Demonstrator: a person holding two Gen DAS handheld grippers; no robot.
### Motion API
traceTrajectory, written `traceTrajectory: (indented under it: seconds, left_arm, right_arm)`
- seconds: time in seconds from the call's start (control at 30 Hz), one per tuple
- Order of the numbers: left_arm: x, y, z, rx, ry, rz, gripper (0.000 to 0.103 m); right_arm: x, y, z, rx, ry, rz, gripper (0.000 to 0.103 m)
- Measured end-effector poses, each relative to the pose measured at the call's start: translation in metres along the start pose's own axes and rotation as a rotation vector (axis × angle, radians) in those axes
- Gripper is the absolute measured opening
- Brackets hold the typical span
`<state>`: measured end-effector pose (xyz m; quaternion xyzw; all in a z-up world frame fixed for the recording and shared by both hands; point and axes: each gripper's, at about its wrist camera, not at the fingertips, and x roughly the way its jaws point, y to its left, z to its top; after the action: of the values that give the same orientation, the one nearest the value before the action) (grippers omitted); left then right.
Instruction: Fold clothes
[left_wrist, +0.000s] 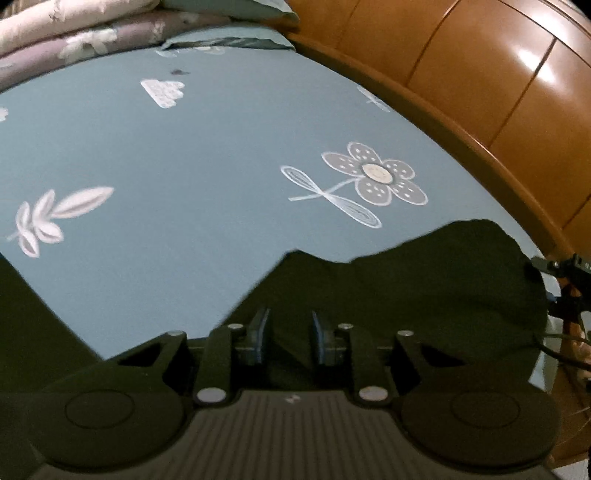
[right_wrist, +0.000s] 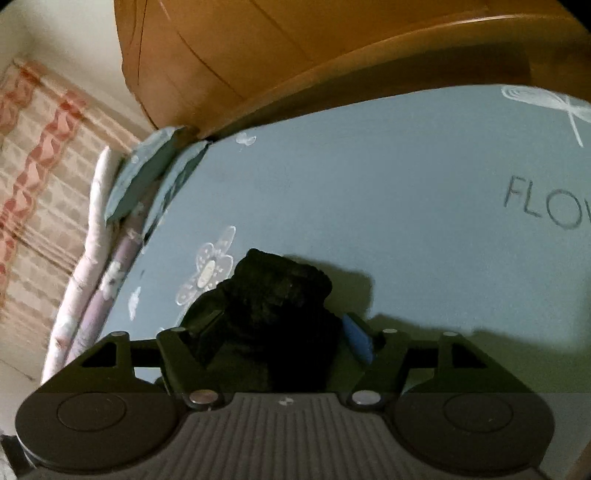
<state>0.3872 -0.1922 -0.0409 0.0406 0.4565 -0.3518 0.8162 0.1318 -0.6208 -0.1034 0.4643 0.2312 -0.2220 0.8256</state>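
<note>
A dark garment (left_wrist: 424, 280) lies rumpled on the blue flowered bedsheet (left_wrist: 192, 155), spreading toward the bed's right edge. My left gripper (left_wrist: 290, 319) sits at the garment's near edge, its fingers close together with dark cloth filling the narrow gap and rising in a peak beyond them. In the right wrist view a bunched black lump of the garment (right_wrist: 273, 295) stands between the wide-set fingers of my right gripper (right_wrist: 277, 321). The blue pad (right_wrist: 356, 339) on its right finger shows bare beside the cloth. Black hardware (left_wrist: 565, 269) pokes in at the left view's right edge.
A glossy wooden bed frame (left_wrist: 480, 110) curves along the sheet's far and right sides. Folded quilts and a pillow (left_wrist: 92, 33) are stacked at the head. A pink patterned curtain (right_wrist: 37, 184) hangs beyond the bed. Open sheet (right_wrist: 406, 203) stretches past the garment.
</note>
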Motion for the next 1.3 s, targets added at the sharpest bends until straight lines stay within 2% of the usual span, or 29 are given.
traceTrajectory:
  seconds: [0.13, 0.27, 0.43, 0.47, 0.5, 0.57, 0.77, 0.93, 1.03, 1.07, 1.1, 1.3]
  left_arm:
    - [0.004, 0.003, -0.002, 0.032, 0.028, 0.015, 0.022]
    - [0.006, 0.002, -0.004, 0.086, 0.05, 0.058, 0.023]
    - [-0.002, 0.009, -0.012, 0.021, 0.098, 0.033, 0.026]
    - [-0.006, 0.011, -0.016, 0.003, 0.108, 0.015, 0.029]
    - [-0.009, 0.013, -0.019, -0.015, 0.118, -0.004, 0.038]
    - [-0.011, 0.016, -0.026, -0.037, 0.139, -0.033, 0.045]
    - [-0.006, 0.019, -0.024, -0.069, 0.139, -0.073, 0.048]
    - [0.011, 0.024, -0.01, -0.049, 0.129, -0.05, 0.048]
    - [0.014, 0.021, -0.008, -0.033, 0.142, -0.081, 0.043]
    - [0.015, 0.02, -0.008, -0.026, 0.149, -0.091, 0.019]
    - [0.014, 0.019, -0.009, -0.017, 0.157, -0.092, 0.002]
    - [0.001, 0.029, 0.006, -0.04, 0.127, -0.07, 0.001]
  right_arm:
    - [0.009, -0.008, -0.006, 0.043, 0.016, 0.016, 0.074]
    - [0.009, -0.004, -0.007, 0.003, 0.03, 0.01, 0.074]
    - [0.003, -0.005, -0.007, -0.01, 0.039, 0.007, 0.074]
    - [0.003, -0.005, -0.008, -0.007, 0.039, 0.008, 0.074]
    - [0.003, -0.006, -0.008, -0.003, 0.038, 0.011, 0.074]
    - [0.004, -0.006, -0.009, 0.002, 0.038, 0.012, 0.074]
    - [0.008, -0.001, -0.009, -0.012, 0.047, 0.01, 0.074]
    - [0.009, -0.001, -0.008, -0.016, 0.048, 0.011, 0.075]
    - [0.008, -0.001, -0.008, -0.027, 0.049, 0.01, 0.075]
    - [0.007, 0.0, -0.009, -0.031, 0.05, 0.008, 0.075]
    - [0.007, 0.0, -0.009, -0.034, 0.048, 0.005, 0.075]
    - [0.003, 0.004, -0.005, -0.041, 0.037, 0.008, 0.075]
